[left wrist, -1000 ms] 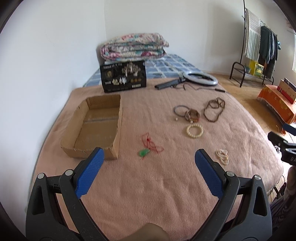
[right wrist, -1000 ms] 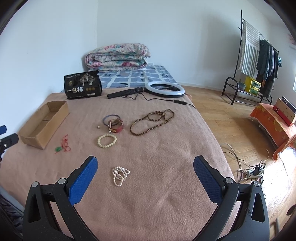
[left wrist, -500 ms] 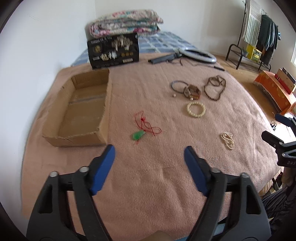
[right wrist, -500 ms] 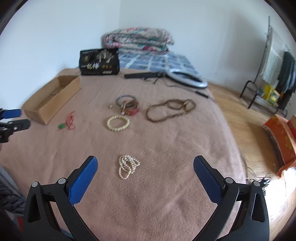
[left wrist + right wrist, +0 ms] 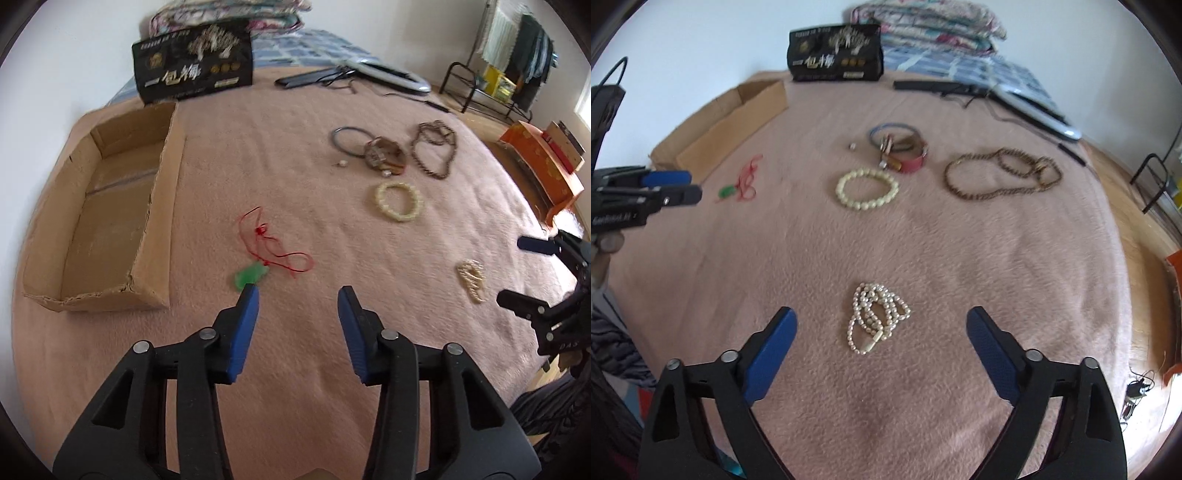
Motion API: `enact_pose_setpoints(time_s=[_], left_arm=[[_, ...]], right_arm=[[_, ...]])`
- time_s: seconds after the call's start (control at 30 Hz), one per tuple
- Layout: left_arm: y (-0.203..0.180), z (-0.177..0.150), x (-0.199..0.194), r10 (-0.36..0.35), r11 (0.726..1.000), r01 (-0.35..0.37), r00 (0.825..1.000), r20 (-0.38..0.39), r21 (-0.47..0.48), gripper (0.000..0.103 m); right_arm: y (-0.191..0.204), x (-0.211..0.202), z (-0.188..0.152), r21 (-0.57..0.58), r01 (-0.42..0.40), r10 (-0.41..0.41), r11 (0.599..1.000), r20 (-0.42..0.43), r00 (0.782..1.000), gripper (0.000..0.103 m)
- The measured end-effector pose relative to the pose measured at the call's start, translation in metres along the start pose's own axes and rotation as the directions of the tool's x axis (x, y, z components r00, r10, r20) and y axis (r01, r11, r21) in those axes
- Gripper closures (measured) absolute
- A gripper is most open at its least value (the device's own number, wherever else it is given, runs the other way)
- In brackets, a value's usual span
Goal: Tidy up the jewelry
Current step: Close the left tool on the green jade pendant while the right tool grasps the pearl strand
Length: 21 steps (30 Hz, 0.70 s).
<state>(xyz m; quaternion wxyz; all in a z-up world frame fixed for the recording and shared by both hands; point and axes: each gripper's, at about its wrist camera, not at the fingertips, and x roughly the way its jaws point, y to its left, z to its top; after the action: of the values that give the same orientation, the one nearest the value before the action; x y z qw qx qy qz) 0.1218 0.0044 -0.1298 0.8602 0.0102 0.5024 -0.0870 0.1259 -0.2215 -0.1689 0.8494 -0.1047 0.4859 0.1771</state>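
On the pink blanket [image 5: 295,369], our left gripper [image 5: 297,291], jaws half open and empty, nears the pendant [image 5: 251,275] beside the box [image 5: 155,206]. Our right gripper [image 5: 881,317], jaws wide, straddles the pearls [image 5: 875,317]. We should pinch low, catching cord and beads, not pile.

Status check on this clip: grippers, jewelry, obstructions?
Left hand-held gripper open, near green pendant. Right hand-held gripper open, pearl strand between fingers, ungrasped. Cardboard box empty. Nothing obstructing.

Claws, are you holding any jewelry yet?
No. The left claw and the right claw are both open, holding nothing.
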Motion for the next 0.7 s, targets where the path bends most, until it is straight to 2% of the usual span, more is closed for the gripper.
enact_pose_setpoints(time_s=[0.17,0.3,0.7], left_arm=[[0.009,0.006,0.026,0.009,1.000,-0.010,0.999,-0.037,-0.015,0.066],[0.012,0.012,0.040,0.021,1.000,-0.022,0.999,-0.045,-0.017,0.067],[0.021,0.015,0.067,0.071,0.997,-0.073,0.994,-0.079,-0.020,0.067]], right_arm=[[-0.009,0.019,0.001,0.024,-0.012,0.014,1.000,-0.046,0.999,0.019],[-0.016,0.029,0.002,0.043,-0.018,0.021,0.999,-0.071,0.997,0.027],[-0.012,0.048,0.007,0.027,-0.041,0.044,0.999,-0.106,0.993,0.027]])
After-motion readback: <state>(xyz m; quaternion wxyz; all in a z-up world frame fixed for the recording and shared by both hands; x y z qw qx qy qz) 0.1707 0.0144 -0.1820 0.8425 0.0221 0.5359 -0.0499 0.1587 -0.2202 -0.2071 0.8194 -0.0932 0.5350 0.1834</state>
